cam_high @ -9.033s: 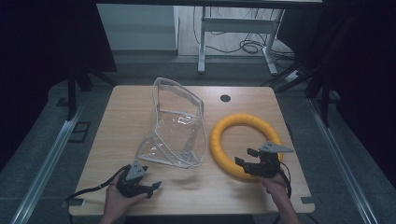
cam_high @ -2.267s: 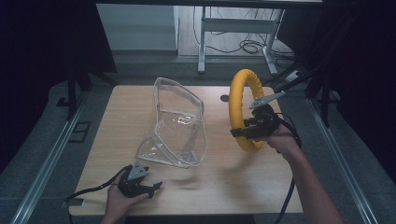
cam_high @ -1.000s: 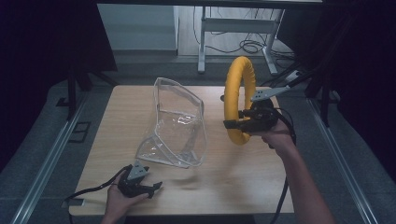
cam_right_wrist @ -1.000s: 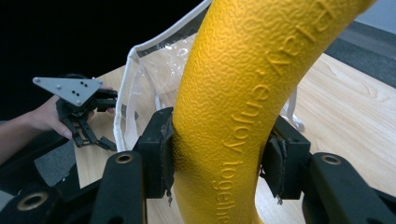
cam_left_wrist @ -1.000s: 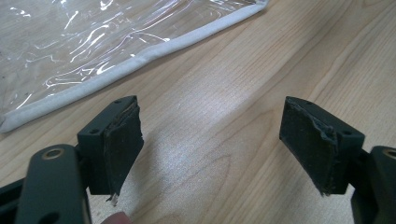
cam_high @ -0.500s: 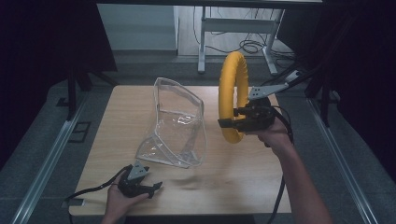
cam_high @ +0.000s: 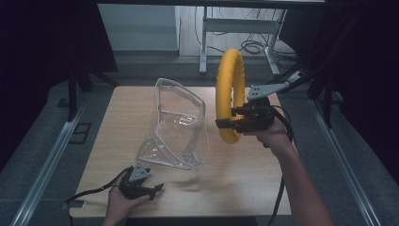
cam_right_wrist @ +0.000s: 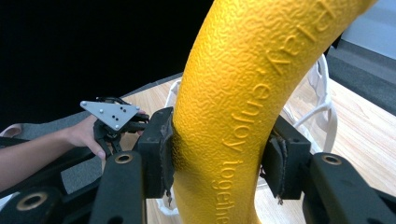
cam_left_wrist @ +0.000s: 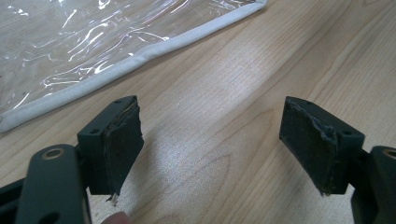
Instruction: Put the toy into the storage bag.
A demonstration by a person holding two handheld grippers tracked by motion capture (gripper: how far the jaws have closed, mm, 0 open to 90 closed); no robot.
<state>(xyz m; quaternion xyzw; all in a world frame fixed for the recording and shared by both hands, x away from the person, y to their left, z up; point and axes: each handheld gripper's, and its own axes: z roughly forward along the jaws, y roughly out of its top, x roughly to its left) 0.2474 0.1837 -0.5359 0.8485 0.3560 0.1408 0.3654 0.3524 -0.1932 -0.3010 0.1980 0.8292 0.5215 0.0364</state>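
A yellow foam ring (cam_high: 229,92) stands upright in the air over the right part of the table, its lower arc clamped in my right gripper (cam_high: 227,123). In the right gripper view both pads press into the ring (cam_right_wrist: 243,107), which bears raised lettering. A clear plastic bag (cam_high: 178,125) with white trim stands open at the table's middle, just left of the ring. My left gripper (cam_high: 157,188) rests on the wood near the front left edge, below the bag. Its jaws are wide open with bare wood between the pads (cam_left_wrist: 122,140), and the bag's white-edged corner (cam_left_wrist: 135,58) lies beyond them.
The wooden table (cam_high: 254,183) has free surface at the front right. A round black hole (cam_high: 227,97) lies near the far edge behind the ring. Desk legs and cables (cam_high: 254,44) stand on the floor beyond the table. Metal rails (cam_high: 44,169) run along both sides.
The right hand has lifted the yellow ring off the table, turned it upright and carried it left toward the bag and slightly up. The left gripper has stayed put.
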